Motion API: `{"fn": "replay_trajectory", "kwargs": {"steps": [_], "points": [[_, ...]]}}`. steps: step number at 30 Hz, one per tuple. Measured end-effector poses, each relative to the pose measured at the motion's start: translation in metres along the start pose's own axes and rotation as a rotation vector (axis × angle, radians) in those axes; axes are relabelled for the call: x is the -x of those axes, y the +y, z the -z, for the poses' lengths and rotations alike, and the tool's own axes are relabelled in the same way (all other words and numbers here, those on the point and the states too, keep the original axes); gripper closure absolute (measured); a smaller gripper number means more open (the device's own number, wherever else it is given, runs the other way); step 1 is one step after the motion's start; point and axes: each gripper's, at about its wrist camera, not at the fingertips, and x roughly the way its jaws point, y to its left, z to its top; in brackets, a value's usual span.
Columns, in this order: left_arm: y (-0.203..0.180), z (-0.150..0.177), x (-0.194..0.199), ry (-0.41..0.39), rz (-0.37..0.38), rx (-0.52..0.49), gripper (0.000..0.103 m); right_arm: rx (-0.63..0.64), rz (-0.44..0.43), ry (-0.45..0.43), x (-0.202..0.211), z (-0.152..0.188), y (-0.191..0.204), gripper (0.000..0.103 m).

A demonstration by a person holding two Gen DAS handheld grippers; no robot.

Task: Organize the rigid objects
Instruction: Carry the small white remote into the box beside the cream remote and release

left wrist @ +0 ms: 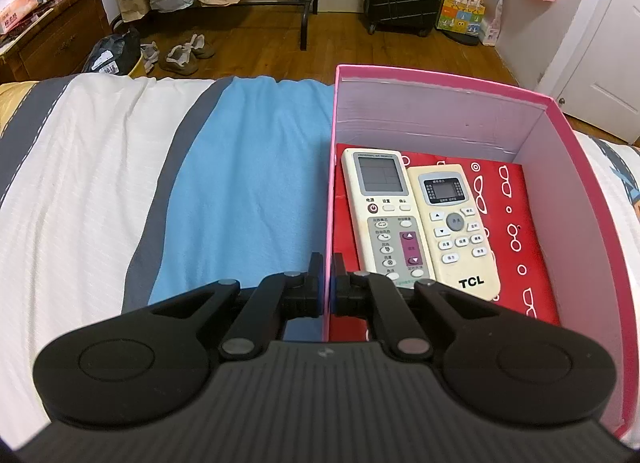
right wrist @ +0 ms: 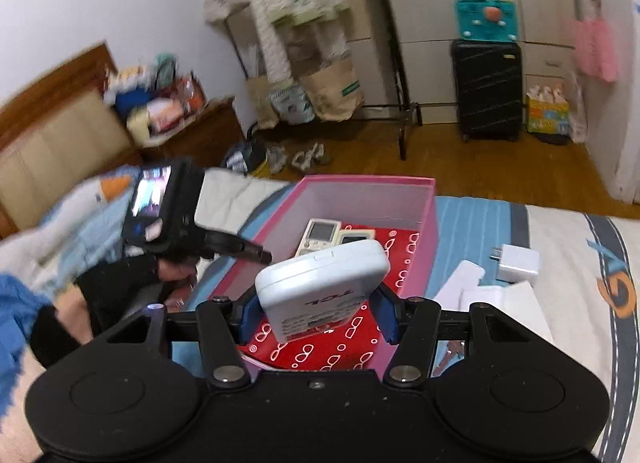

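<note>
Nearest in the right wrist view, the right gripper [right wrist: 318,313] has its jaws pinching a white TCL remote [right wrist: 320,287] across its width, the remote tilted up and held above the near end of the pink box [right wrist: 428,223], which sits on the bed [right wrist: 560,263]. Left of it, a gloved hand [right wrist: 120,287] carries the left gripper [left wrist: 327,279], whose jaws are pressed together on the box's left wall, steadying it. Inside, on the red glasses-print lining [left wrist: 516,231], two more remotes lie side by side: a long cream one [left wrist: 384,215] and a shorter TCL one [left wrist: 460,231], touching along their edges. I'd judge the held remote is bound for the free strip of lining to their right; since it is gripped near one end, it could pivot or slip, or knock the far remotes askew on landing. Only the right view shows the white charger [right wrist: 518,261] and white papers [right wrist: 496,295] still lying on the bed right of the box; only the left view shows the wall pinch clearly.
</note>
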Motion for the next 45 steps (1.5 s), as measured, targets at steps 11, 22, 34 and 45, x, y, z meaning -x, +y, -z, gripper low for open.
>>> {"fn": "replay_trajectory", "kwargs": {"steps": [11, 22, 34, 45], "points": [[0.001, 0.001, -0.002, -0.006, 0.012, 0.003, 0.1, 0.053, 0.204, 0.09, -0.087, 0.0, 0.003, 0.042], [0.003, 0.001, -0.002, -0.005, 0.033, 0.014, 0.1, 0.136, 0.351, 0.176, -0.138, -0.026, 0.003, 0.042], [0.004, -0.001, -0.006, 0.004, 0.035, 0.033, 0.1, 0.114, 0.317, 0.081, -0.142, -0.052, -0.019, 0.036], [0.005, -0.001, -0.006, 0.004, 0.023, 0.029, 0.1, 0.028, 0.136, 0.049, -0.08, -0.039, -0.055, 0.052]]}}
